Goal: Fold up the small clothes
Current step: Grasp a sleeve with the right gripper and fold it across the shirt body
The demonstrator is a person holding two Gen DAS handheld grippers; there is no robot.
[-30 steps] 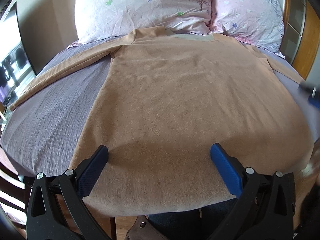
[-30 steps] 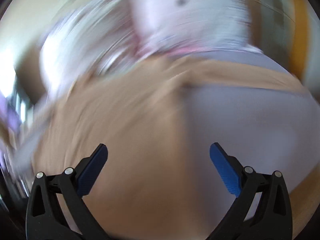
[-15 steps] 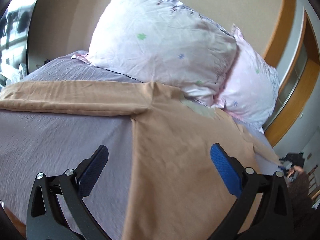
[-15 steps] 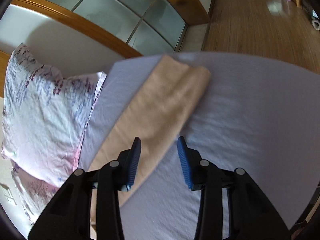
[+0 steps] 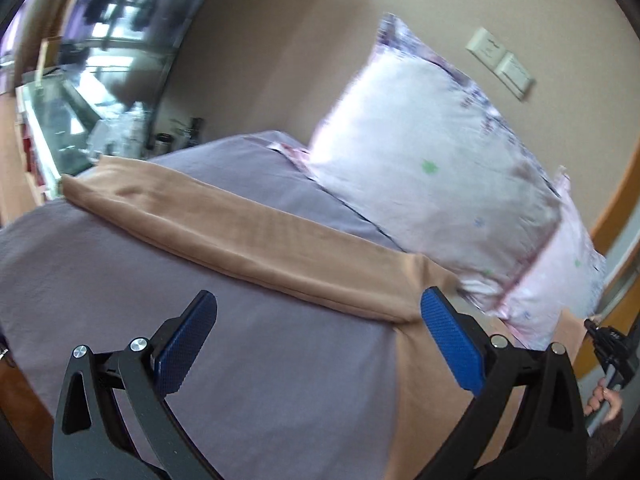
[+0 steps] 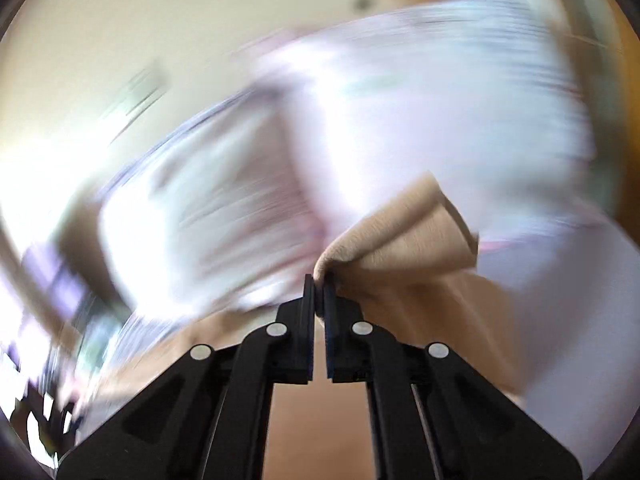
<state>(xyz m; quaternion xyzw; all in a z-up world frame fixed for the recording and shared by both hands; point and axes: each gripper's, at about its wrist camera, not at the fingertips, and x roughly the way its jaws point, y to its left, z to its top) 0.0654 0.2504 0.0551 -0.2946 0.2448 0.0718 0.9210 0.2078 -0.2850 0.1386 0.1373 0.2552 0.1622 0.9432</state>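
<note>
The tan shirt [image 5: 256,240] lies spread on the bed [image 5: 120,280], but half a second ago your right tongs [image 6: 319,280] stood apart over its right sleeve [image 6: 404,240] and now pinch it, while your left tongs [image 5: 318,344] stay apart near the left sleeve, so folding has begun.

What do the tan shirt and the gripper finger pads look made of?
Tan shirt: soft, matte knit, apparently fleecy or brushed; a fine nap shows where the right gripper pinches it, and it drapes limply. Left gripper finger pads: blue, likely rubber or textured plastic, with a fine dimpled grip pattern, on black, plastic-looking arms.
</note>
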